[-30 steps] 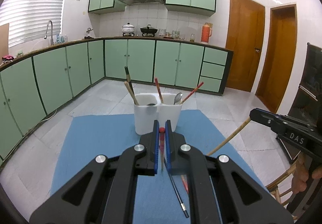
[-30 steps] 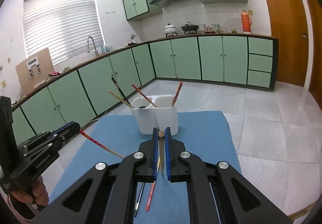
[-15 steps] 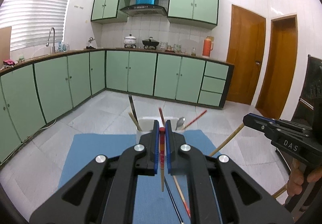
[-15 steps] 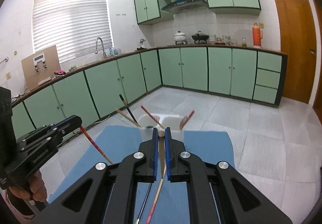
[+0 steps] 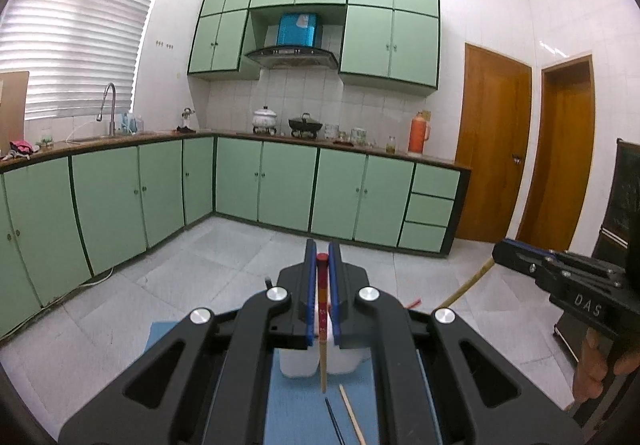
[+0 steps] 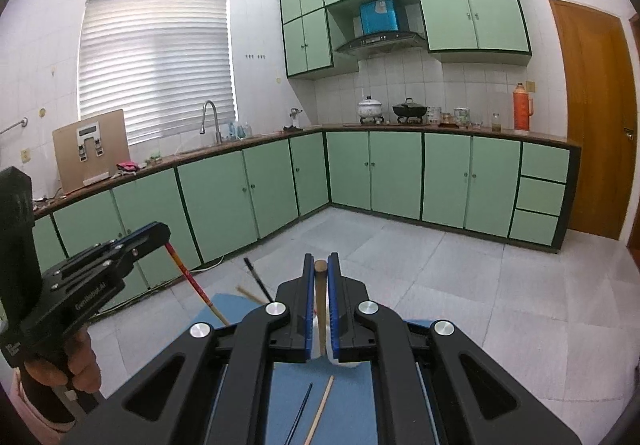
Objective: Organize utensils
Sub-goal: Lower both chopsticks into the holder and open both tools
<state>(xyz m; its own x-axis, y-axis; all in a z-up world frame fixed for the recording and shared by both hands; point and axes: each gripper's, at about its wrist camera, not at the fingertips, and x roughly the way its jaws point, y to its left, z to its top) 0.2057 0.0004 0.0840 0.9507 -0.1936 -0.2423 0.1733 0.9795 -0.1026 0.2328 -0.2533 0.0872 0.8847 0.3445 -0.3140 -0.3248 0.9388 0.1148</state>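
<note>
My left gripper is shut on a red-topped chopstick that hangs down between its blue pads. Behind the fingers the white utensil holder is mostly hidden; it stands on a blue mat. My right gripper is shut on a plain wooden chopstick. Each gripper shows in the other's view: the right gripper with its wooden stick, and the left gripper with its red stick. A black chopstick pokes out of the holder.
A dark chopstick and a wooden one lie loose on the mat below the grippers. Green kitchen cabinets line the far walls, with tiled floor beyond the mat. A hand holds the left gripper's handle.
Both grippers have risen with their chopsticks still clamped. The holder has dropped low in both views and is now mostly hidden behind the fingers.
</note>
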